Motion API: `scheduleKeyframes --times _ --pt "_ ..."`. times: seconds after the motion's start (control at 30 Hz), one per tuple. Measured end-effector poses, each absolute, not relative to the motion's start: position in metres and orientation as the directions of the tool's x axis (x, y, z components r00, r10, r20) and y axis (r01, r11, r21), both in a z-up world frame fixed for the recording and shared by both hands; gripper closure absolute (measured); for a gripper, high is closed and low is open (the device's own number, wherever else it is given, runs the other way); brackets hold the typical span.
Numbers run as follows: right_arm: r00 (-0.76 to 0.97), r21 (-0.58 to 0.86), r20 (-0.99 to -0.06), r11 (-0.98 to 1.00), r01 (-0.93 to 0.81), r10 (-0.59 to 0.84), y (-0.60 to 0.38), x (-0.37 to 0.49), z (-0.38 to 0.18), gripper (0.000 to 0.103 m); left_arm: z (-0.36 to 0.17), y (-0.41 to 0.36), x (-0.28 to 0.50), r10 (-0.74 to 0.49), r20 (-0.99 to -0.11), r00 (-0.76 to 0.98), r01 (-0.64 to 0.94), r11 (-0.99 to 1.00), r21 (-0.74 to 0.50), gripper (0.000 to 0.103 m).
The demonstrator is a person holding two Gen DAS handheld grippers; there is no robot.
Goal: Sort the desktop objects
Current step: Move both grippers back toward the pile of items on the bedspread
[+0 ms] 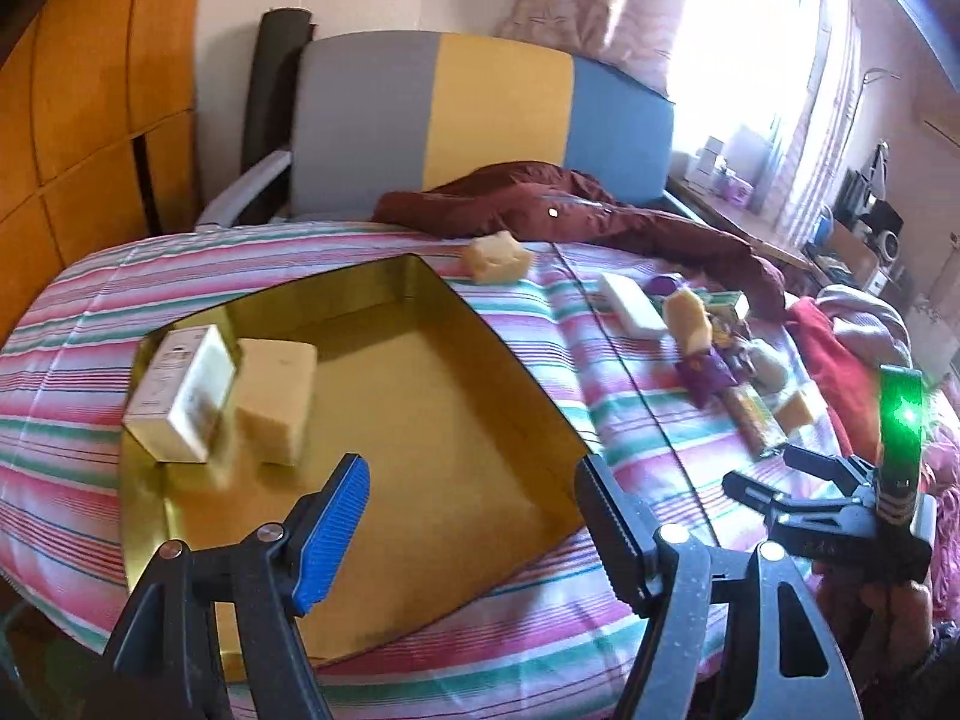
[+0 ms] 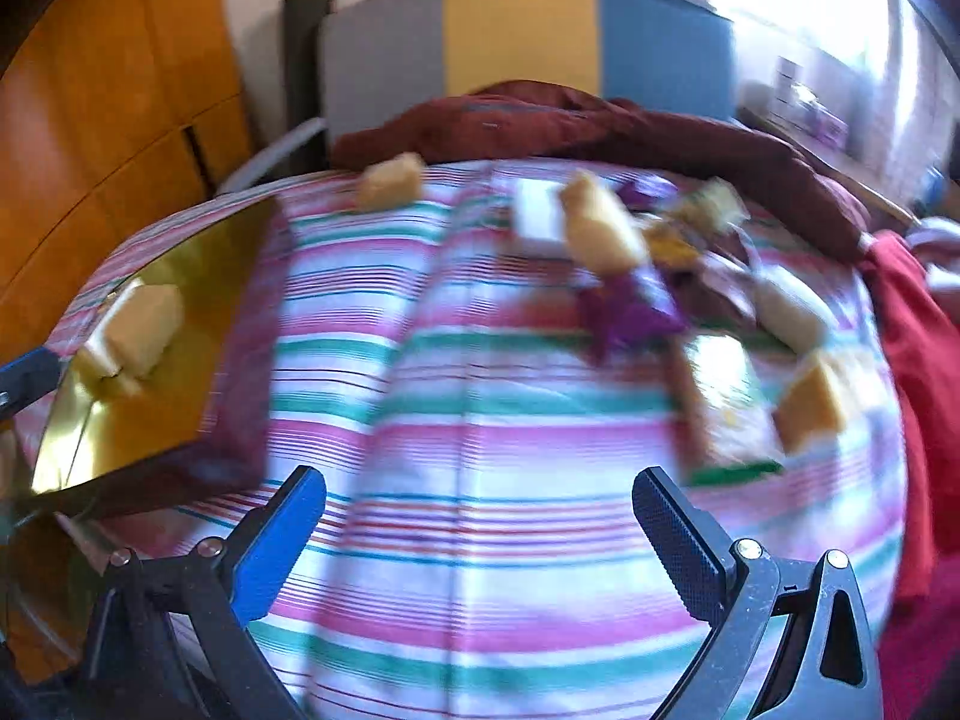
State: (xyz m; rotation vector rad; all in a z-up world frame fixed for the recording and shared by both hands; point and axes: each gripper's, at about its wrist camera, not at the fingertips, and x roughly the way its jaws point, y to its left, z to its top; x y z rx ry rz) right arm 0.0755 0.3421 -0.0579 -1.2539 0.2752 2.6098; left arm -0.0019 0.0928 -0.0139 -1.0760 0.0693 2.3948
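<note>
Gold-coloured metal forms the open tin (image 1: 420,420) that lies directly ahead of the left gripper (image 1: 474,516), on the striped bedspread (image 1: 540,630). Inside the tin, at its far left corner as seen from this gripper, a white box (image 1: 180,402) leans against a pale yellow sponge block (image 1: 279,402). Left gripper jaws stand spread wide with nothing between them; the gripper points steeply downward over the near part of the tin.

Unsorted items lie ahead and to the right of the left gripper: a loose sponge piece (image 1: 495,258) beyond the tin, a white bar (image 1: 630,306), and a cluster of sponges and purple wrappers (image 1: 708,360).

Ahead of the left gripper on its right side, the right gripper (image 2: 480,534) is visible, held in a hand (image 1: 900,618). Its jaws are likewise spread and empty, aimed downward at bare bedspread. The cluster sits ahead and right of it, blurred; the tin sits to its left. A maroon garment (image 1: 570,204) lies beyond everything.
</note>
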Motion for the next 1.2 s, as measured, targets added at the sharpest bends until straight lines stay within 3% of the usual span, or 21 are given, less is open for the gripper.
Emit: scheduleKeyframes --times 0.4,0.6,0.77,1.2 --pt "-0.557 0.076 -0.787 -0.854 -0.515 0.266 0.442 0.124 -0.035 0.000 -0.020 0.132 0.010 0.501 -0.742 -0.445 -0.585 -0.790 -0.182 0.031" --pt "-0.558 0.207 -0.798 -0.764 -0.611 0.229 0.506 0.136 -0.023 0.000 -0.026 0.159 0.016 0.504 -0.769 -0.392 -0.650 -0.744 -0.156 0.030" --pt "-0.534 0.253 -0.831 -0.747 -0.614 0.157 0.541 0.121 -0.034 0.000 -0.022 0.176 0.022 0.529 -0.768 -0.360 -0.701 -0.697 -0.152 0.030" --pt "-0.413 0.138 -0.906 -0.859 -0.493 0.091 0.559 0.069 -0.070 0.000 -0.028 0.228 0.021 0.572 -0.787 -0.233 -0.764 -0.608 -0.216 0.030"
